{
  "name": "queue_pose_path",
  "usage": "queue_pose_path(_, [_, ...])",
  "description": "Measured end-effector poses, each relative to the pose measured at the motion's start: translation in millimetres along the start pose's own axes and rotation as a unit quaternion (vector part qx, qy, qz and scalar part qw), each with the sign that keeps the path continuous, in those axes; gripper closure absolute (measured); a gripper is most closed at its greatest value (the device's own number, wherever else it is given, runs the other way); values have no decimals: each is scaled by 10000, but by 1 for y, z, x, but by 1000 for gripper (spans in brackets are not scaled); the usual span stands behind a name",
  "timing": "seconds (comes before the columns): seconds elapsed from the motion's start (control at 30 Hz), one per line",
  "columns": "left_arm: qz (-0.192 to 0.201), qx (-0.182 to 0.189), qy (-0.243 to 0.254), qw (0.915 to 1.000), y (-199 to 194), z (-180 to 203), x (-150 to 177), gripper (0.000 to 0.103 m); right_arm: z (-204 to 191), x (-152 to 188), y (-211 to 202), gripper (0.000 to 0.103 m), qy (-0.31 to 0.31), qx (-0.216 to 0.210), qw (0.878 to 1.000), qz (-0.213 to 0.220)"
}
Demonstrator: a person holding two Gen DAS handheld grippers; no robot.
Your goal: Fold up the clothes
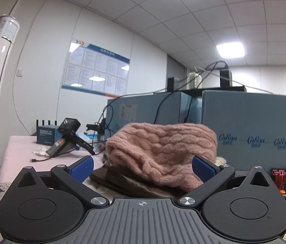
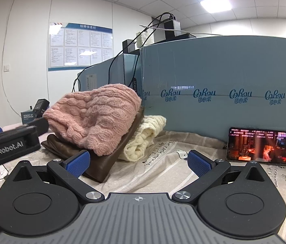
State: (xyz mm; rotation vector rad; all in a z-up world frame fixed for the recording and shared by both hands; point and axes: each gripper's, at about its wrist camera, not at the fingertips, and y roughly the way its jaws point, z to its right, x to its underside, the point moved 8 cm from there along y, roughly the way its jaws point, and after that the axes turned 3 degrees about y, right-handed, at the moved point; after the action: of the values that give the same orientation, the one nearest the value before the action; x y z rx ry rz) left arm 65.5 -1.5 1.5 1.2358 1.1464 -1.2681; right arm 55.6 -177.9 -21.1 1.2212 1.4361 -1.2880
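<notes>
A folded pink cable-knit sweater (image 1: pixel 161 150) lies on top of a folded dark brown garment (image 1: pixel 122 183), and both show in the right wrist view too, the sweater (image 2: pixel 96 118) on the brown garment (image 2: pixel 104 162). A cream knit garment (image 2: pixel 145 138) lies beside them on the right. My left gripper (image 1: pixel 143 169) is open and empty, its blue pads either side of the pile's near edge. My right gripper (image 2: pixel 138 163) is open and empty, low over the patterned sheet (image 2: pixel 163 172) in front of the pile. The left gripper's body (image 2: pixel 11 142) shows at the left of the right wrist view.
A row of blue cardboard boxes (image 2: pixel 224 93) stands right behind the clothes. A lit phone (image 2: pixel 258 145) leans against them. A handheld camera device (image 1: pixel 65 140), a small dark box (image 1: pixel 46 135) and cables lie on the pink surface (image 1: pixel 19 150) at the left.
</notes>
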Motion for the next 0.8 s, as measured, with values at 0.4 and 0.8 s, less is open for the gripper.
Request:
queue_pose_path(0.4, [-280, 413, -108, 9987, 3, 5, 5, 0, 3, -3, -7, 0, -133, 466, 9986, 223])
queue_pose_path(0.8, [-275, 172, -548, 9980, 4, -13, 5, 0, 8, -2, -10, 0, -94, 810, 9966, 132])
